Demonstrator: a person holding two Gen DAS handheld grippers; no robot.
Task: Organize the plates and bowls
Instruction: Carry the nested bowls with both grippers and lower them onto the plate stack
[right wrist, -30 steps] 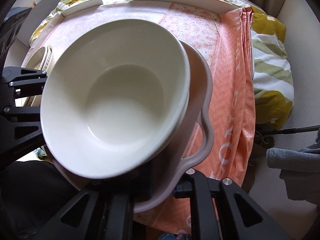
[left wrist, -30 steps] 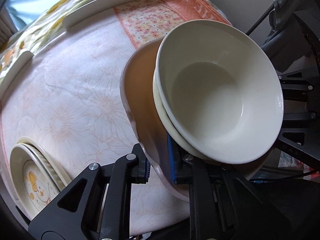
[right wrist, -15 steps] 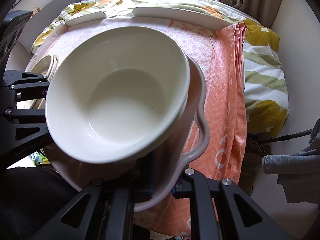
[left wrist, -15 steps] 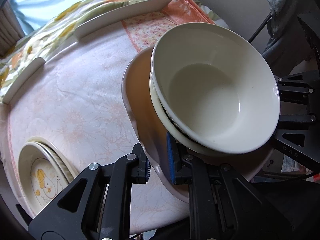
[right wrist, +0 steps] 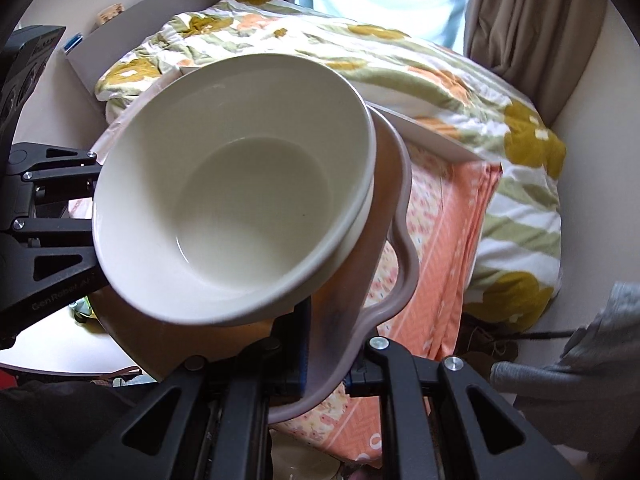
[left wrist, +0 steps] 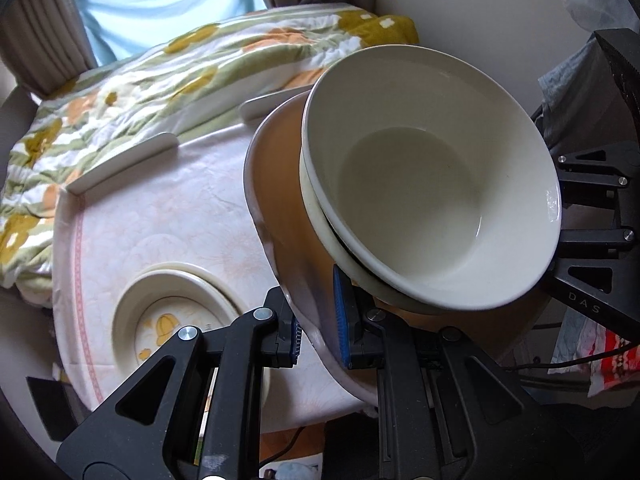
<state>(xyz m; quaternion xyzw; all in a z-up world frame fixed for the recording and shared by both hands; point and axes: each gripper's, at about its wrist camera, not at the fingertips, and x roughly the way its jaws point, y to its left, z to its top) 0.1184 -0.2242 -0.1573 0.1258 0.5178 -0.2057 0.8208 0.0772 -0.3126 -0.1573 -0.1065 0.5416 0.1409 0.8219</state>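
Left wrist cam: we've got both grippers, left [left wrist: 316, 332] & right [right wrist: 328, 356], clamped tight on the tray [left wrist: 280, 200] rim; bowls [left wrist: 432, 200] riding at 1 o'clock, plates [left wrist: 176, 320] on table at 9.

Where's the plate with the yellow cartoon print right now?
In the left wrist view, the cartoon plate lies on the white tablecloth at lower left, on top of another plate, just left of the left tongs.

A low table [left wrist: 132, 216] covered with a pale floral cloth held stacked cream plates [left wrist: 168, 308] at its near left; an orange patterned cloth [right wrist: 452, 236] draped its right side.
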